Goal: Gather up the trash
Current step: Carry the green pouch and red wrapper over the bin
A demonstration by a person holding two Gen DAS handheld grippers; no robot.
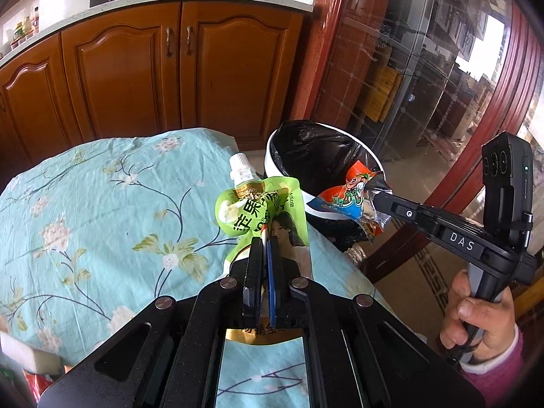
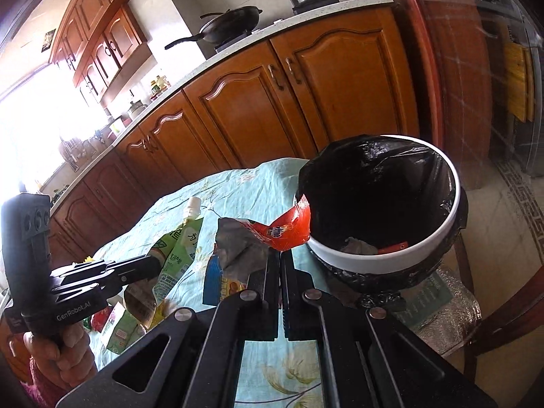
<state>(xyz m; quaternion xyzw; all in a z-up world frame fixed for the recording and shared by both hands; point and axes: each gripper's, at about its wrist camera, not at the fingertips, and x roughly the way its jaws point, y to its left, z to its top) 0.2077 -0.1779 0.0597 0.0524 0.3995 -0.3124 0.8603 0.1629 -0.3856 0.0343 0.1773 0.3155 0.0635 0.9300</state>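
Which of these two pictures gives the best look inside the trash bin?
The right wrist view. There the trash bin opens toward the camera, showing its black liner and some scraps at the bottom. The left wrist view shows the bin smaller, with the orange wrapper and right gripper covering part of its mouth.

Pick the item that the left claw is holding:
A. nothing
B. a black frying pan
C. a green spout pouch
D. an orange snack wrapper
C: the left claw is shut on the green pouch, white cap up, over the table; the orange wrapper hangs in the right claw at the bin.
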